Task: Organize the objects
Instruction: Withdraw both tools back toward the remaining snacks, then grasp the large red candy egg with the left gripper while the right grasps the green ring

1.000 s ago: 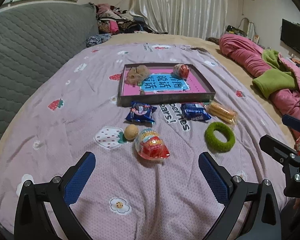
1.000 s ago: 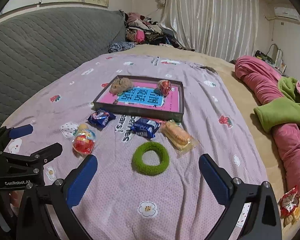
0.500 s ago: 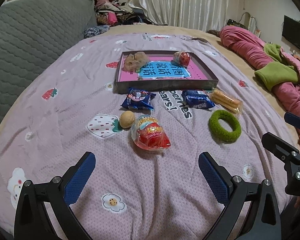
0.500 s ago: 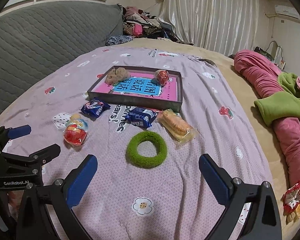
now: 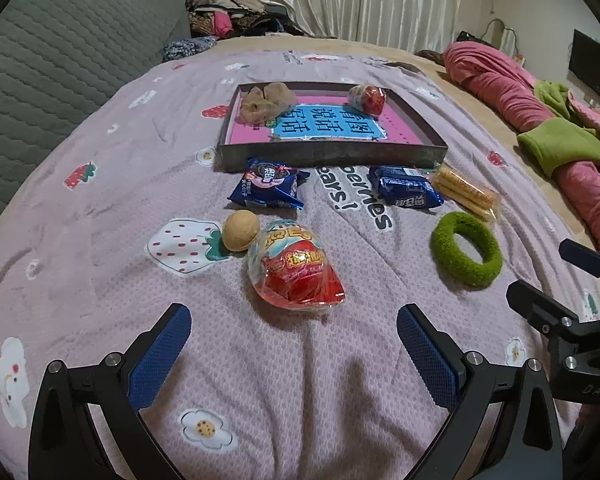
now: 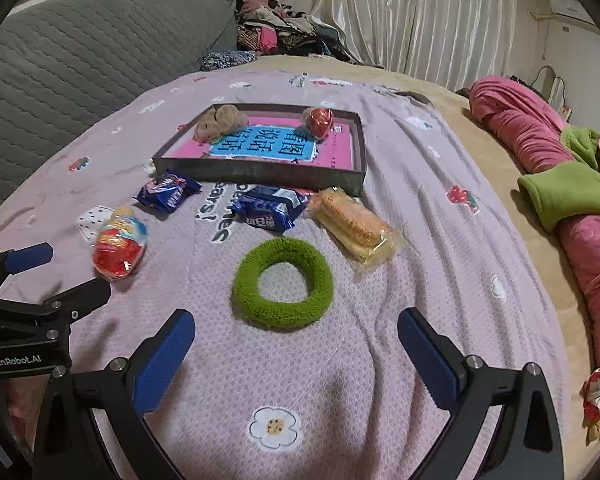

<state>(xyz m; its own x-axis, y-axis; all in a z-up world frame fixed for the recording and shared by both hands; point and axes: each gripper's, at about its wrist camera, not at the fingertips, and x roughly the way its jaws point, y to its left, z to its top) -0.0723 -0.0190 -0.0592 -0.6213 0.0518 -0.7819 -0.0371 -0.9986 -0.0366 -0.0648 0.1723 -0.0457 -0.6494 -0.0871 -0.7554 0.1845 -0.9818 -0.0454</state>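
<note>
Nearest, the left gripper [image 5: 294,356] and right gripper [image 6: 296,356] are held over the pink blanket [image 5: 100,216], fingers spread wide and empty. Just beyond the left gripper lies a red snack pack [image 5: 296,272], touched on its far left by a walnut [image 5: 241,230]. A green ring [image 6: 284,283] lies just beyond the right gripper. Farther off, two blue cookie packets [image 5: 270,188] [image 5: 406,192] and a biscuit pack [image 6: 356,228] are seen. Farthest is the tray [image 5: 332,154], holding a brown plush [image 5: 266,100] and a red ball [image 5: 370,98].
</note>
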